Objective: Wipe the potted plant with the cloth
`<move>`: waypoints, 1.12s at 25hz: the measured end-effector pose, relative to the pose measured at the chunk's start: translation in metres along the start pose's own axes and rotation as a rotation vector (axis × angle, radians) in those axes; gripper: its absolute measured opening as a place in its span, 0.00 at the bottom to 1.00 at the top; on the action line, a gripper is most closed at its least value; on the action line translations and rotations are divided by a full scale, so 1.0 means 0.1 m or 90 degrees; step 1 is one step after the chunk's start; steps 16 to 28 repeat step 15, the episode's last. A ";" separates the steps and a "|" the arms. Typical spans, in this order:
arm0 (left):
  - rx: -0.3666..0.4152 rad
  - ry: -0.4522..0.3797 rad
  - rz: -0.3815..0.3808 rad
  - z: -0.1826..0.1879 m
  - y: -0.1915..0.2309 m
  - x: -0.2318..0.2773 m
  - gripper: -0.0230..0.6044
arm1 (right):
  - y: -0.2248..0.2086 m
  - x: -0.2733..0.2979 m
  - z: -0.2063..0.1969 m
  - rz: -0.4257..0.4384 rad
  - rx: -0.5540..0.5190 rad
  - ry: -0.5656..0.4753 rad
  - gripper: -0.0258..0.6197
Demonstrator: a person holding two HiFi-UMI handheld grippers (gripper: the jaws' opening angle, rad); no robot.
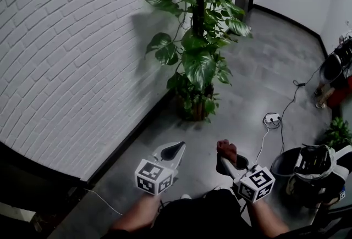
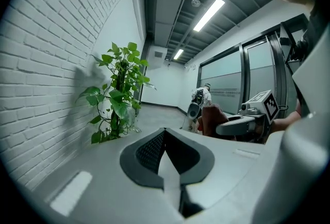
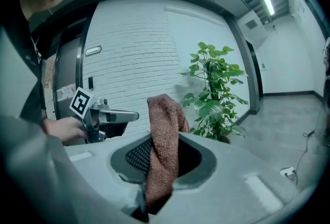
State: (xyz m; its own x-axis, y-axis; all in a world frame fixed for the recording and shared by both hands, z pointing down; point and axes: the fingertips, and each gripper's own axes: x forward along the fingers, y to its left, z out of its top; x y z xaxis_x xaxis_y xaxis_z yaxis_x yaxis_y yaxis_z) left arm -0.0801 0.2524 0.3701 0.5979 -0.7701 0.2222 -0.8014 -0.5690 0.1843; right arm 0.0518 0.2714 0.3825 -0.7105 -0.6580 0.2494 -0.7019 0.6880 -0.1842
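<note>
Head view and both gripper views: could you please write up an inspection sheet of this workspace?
Surface: grey floor, bare around the plant.
Job's things: potted plant upright beside the white brick wall; reddish-brown cloth apart from the plant.
Clutter: dark tub, white-and-black device and a small plant at the right.
Grippers: left gripper jaws together, empty; right gripper closed on the cloth.
Cables: white cable running from a white socket; black cable across the floor.
Surroundings: indoor corridor with ceiling strip lights.
</note>
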 end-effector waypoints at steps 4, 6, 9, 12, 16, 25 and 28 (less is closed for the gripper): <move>-0.001 -0.009 0.008 0.05 0.04 -0.05 0.06 | 0.03 -0.01 -0.02 -0.001 0.003 0.007 0.14; -0.001 -0.011 0.009 0.05 0.05 -0.06 0.06 | 0.04 -0.01 -0.02 -0.003 0.002 0.007 0.14; -0.001 -0.011 0.007 0.04 0.05 -0.08 0.06 | 0.04 0.00 -0.05 -0.006 -0.001 0.010 0.14; 0.001 -0.010 0.006 0.02 0.06 -0.09 0.06 | 0.05 0.01 -0.06 -0.008 -0.001 0.010 0.14; 0.003 -0.010 0.007 0.01 0.09 -0.12 0.06 | 0.08 0.02 -0.08 -0.007 -0.002 0.008 0.14; 0.003 -0.010 0.007 0.01 0.09 -0.12 0.06 | 0.08 0.02 -0.08 -0.007 -0.002 0.008 0.14; 0.003 -0.010 0.007 0.01 0.09 -0.12 0.06 | 0.08 0.02 -0.08 -0.007 -0.002 0.008 0.14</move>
